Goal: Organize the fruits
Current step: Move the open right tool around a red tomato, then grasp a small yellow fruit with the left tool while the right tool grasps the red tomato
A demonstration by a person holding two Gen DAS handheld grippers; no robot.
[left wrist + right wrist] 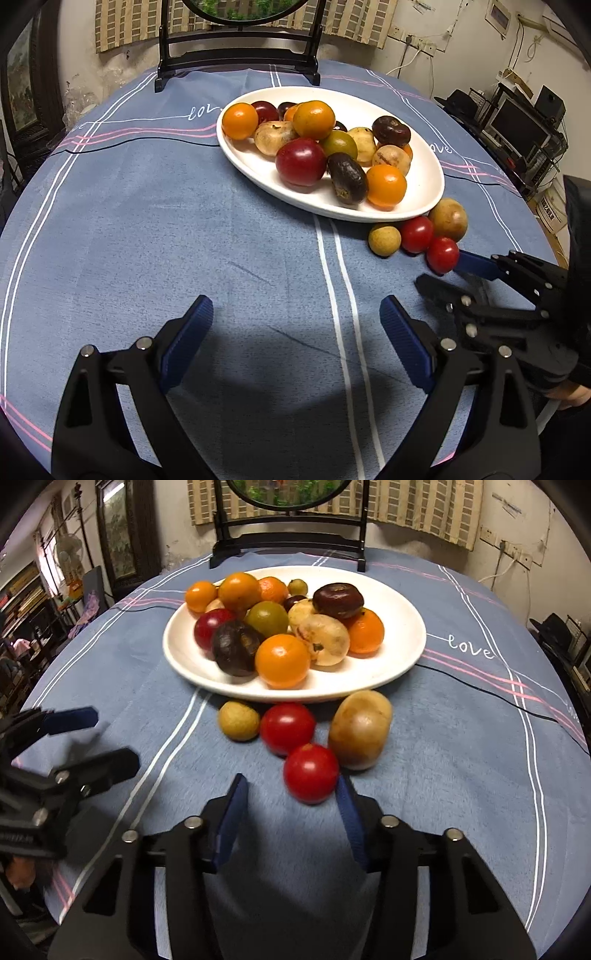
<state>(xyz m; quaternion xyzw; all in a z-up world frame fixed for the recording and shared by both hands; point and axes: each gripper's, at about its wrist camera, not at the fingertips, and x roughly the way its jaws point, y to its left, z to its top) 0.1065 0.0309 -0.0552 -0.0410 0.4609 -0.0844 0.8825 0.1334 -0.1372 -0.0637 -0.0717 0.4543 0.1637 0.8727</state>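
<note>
Fruit fills a white plate [388,657] on the desk [461,775], which wears a blue cloth with white and pink stripes — oranges, dark plums, pale tan pieces, a green one and red ones are heaped together. Four pieces lie off the plate, just beside its near rim: a small tan fruit [238,720], a tomato [287,728], a nearer tomato [311,773] touching it, and a large tan fruit [360,729] at the right. The right gripper [291,794] points down at this cluster; its jaws stand apart, the right pad touching or all but touching the nearer tomato's side while the left pad is clear of it, so nothing is grasped. The left gripper [295,314] hovers over bare cloth, well apart from the plate, its jaws wide and released — nothing lies between them. A dark wooden stand [288,542] sits behind the plate at the desk's far edge.
</note>
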